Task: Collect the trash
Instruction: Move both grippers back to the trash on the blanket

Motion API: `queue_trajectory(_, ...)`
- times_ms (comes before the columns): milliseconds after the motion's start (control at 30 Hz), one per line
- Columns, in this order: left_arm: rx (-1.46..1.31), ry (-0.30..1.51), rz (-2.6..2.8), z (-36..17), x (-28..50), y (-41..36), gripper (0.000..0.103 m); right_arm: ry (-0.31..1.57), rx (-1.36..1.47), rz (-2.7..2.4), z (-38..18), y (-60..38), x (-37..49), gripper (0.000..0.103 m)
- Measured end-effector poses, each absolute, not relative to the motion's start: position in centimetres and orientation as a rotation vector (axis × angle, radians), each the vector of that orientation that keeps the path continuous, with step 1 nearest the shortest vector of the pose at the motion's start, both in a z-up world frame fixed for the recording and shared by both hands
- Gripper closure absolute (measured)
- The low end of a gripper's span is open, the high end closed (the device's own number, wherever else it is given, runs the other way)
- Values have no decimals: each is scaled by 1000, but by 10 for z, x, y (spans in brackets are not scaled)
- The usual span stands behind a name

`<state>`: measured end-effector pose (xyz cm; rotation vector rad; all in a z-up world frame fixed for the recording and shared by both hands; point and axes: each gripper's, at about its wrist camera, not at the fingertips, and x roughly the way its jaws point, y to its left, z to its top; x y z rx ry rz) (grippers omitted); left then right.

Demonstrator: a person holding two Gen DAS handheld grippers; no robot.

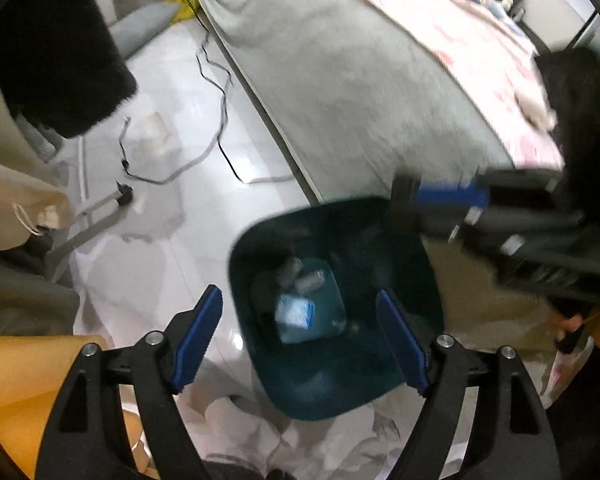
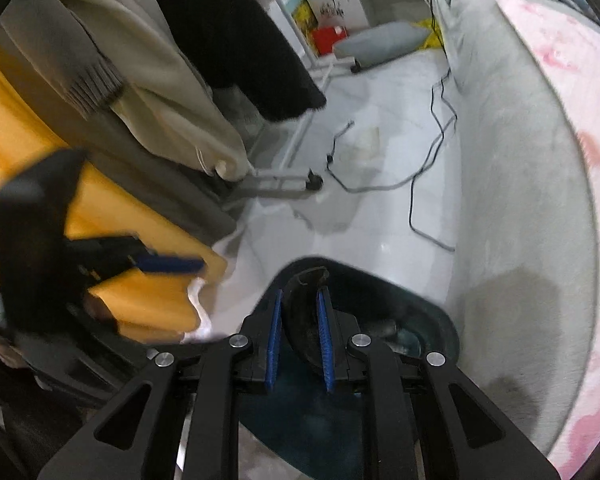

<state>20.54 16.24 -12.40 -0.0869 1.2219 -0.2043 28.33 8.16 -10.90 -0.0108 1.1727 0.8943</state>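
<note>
A dark teal plastic waste bin (image 1: 336, 304) stands on the pale tiled floor (image 1: 188, 240) beside the grey-sided bed (image 1: 340, 92). On its bottom lie a small white-and-blue carton (image 1: 294, 311) and two crumpled silvery pieces (image 1: 300, 276). The left gripper (image 1: 300, 338) hangs over it, jaws wide and empty. The right gripper (image 2: 299, 340), above the bin's rim, clamps a dark curved scrap (image 2: 302, 320).

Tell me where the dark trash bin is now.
The dark trash bin stands on the white floor beside the bed, below the open left gripper in the left wrist view.
</note>
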Motion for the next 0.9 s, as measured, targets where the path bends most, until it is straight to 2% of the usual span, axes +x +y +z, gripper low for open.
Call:
queue_trajectory(133, -115, 1141, -192, -108, 204, 172, 23, 1222, -56, 892, -128, 92, 279, 85)
queue_trajectory(400, -117, 1005, -186, -79, 202, 183, 34, 1283, -122, 904, -151, 107, 269, 85)
queue_trajectory(900, -93, 840, -209, -40, 199, 168, 46, 1386, -263, 910, -184, 120, 252, 84)
